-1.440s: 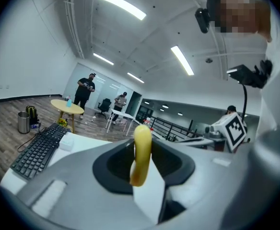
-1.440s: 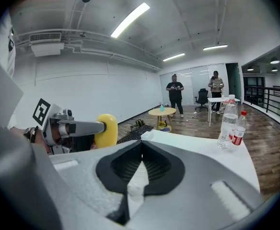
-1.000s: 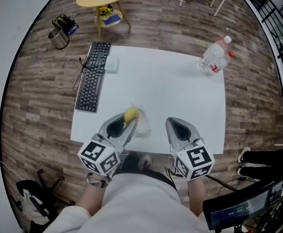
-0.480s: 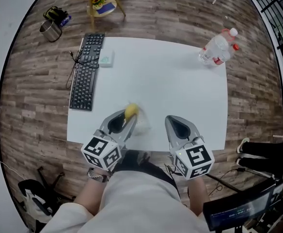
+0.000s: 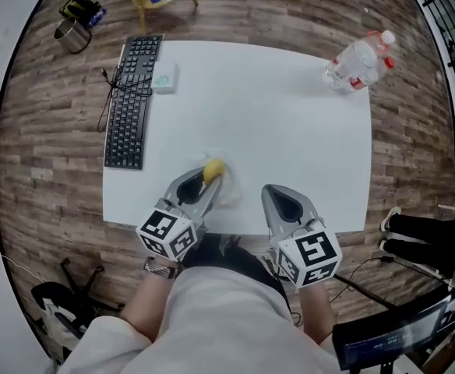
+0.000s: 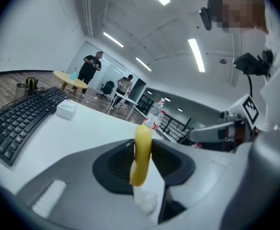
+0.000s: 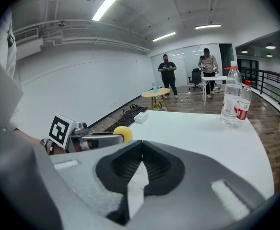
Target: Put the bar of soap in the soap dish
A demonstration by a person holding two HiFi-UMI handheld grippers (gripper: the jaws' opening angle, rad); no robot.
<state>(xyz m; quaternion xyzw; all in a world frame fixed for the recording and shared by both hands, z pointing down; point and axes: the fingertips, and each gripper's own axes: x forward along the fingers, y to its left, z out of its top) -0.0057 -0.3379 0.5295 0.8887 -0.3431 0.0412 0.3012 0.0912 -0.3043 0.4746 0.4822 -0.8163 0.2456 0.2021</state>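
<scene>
A white counter (image 5: 290, 107) on wood flooring carries the work. The yellow bar of soap (image 6: 142, 152) is pinched edge-on in the left gripper (image 5: 209, 179), whose jaws stand fairly wide around it, just over what looks like the clear soap dish (image 5: 231, 195) near the counter's front edge. To finish well, centre the bar above the dish, lower it until it rests, then part the jaws gently. The right gripper (image 5: 273, 193), jaws together and empty, could steady the light dish
</scene>
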